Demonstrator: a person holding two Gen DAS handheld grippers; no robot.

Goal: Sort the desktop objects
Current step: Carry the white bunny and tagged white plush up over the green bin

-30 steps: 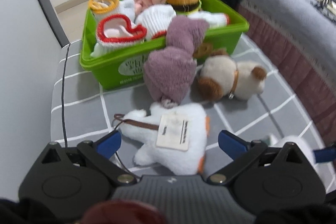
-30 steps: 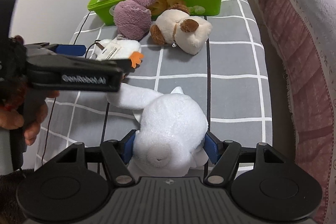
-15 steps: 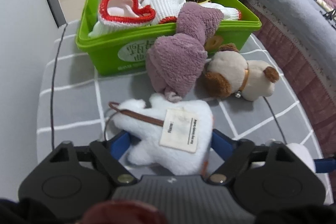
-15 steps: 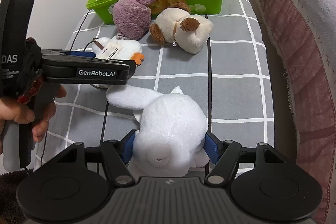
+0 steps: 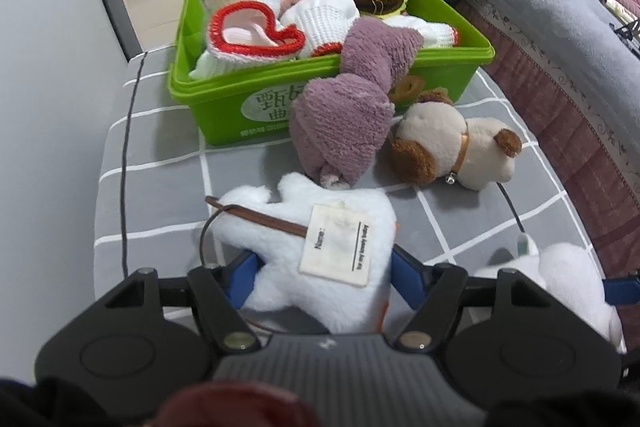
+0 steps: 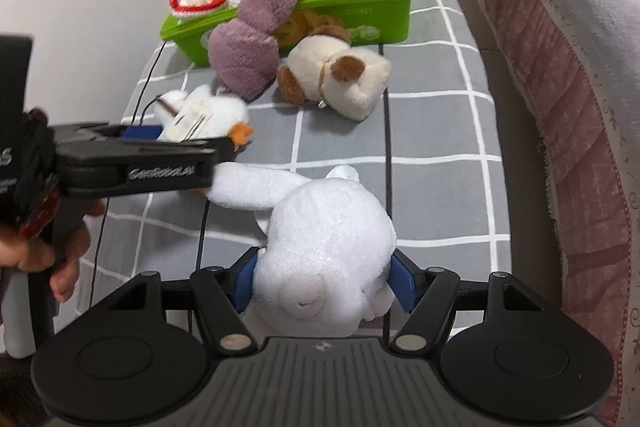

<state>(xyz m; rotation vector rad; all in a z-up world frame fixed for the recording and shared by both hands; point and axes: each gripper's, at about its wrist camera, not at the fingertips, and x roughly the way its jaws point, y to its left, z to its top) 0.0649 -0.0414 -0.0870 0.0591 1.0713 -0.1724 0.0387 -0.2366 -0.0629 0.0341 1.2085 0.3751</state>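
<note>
**Both grippers on soft white plush toys, bin ahead**

Left gripper (image 5: 322, 273) straddles the small white plush with the paper tag (image 5: 320, 239); its jaws are closing, blue pads already dented into the fur on both sides. Right gripper (image 6: 324, 281) is clenched on the big white plush (image 6: 328, 239), pads sunk into its round body. Both toys lie on the grey checked tabletop (image 6: 436, 131), close to each other; the big one's long arm reaches under the left gripper in the right wrist view.

Green bin (image 5: 224, 111) stands further ahead, already heaped with knitted socks and a burger toy. Purple plush (image 5: 344, 123) leans on the bin's front wall, and the brown-eared dog plush (image 5: 452, 147) lies just beside it.

Handling, as a judgement: both toys are light, squashy and not fragile. Fur compresses, so pads need a deep bite across the stuffed body, not on a limb, the tag or the brown strap (image 5: 260, 217), which would flop or slip. The small plush's orange foot and its loose cord loop may snag. The big plush's trailing arm will dangle and could drag across the small one when lifted. The bin is full, so a dropped toy may roll off.
</note>
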